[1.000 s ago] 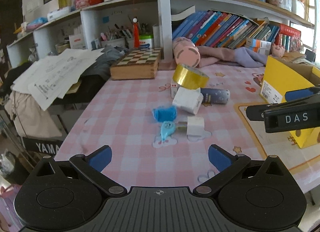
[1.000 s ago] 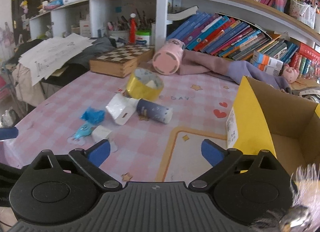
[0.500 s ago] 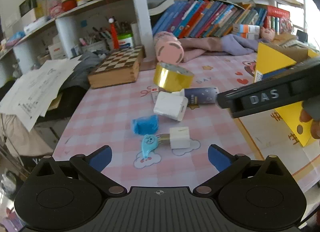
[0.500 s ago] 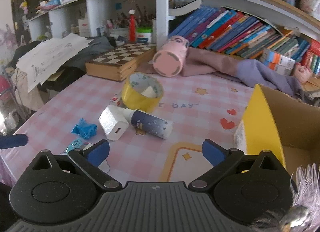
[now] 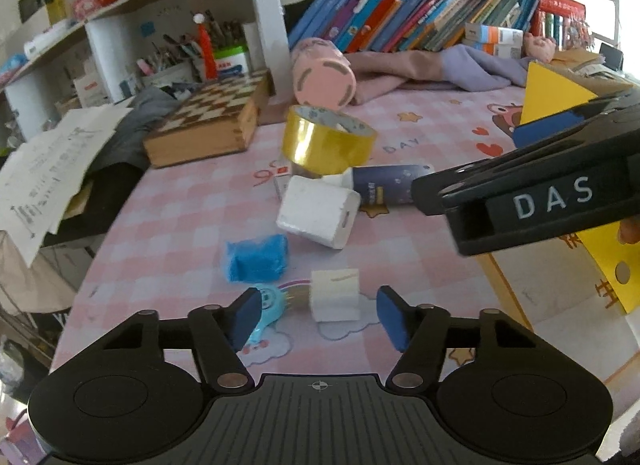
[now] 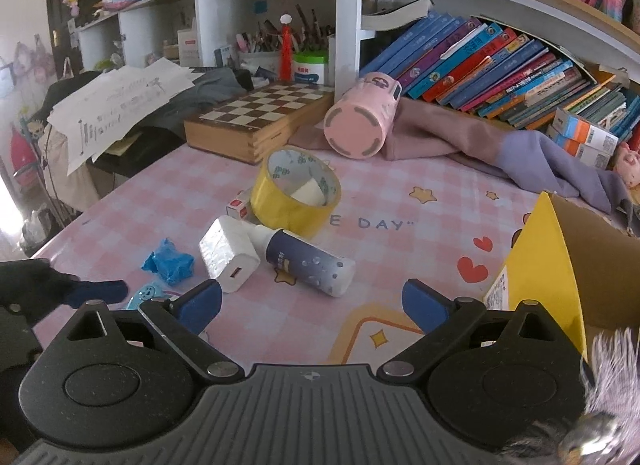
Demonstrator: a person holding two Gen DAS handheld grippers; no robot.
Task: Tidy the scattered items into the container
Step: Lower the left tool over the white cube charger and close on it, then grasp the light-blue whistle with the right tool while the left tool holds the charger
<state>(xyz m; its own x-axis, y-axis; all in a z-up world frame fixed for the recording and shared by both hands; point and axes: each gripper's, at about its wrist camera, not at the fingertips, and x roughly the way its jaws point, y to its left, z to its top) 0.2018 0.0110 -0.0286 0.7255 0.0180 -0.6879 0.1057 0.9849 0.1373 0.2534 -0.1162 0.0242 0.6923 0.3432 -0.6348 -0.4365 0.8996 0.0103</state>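
Left hand-held gripper closing around upright white cube (untouched)

White cube, teal clip, blue wad, charger, bottle, yellow tape lie scattered; yellow box open, right.

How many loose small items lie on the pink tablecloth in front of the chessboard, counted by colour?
White: 2, the large charger and the small cube plug.
Blue: 2, the crumpled wrapper and the cartoon gadget.
Yellow: 1, the tape roll.
Navy: 1, the bottle.
Red-and-white: 1, the small box.
Total: 7.
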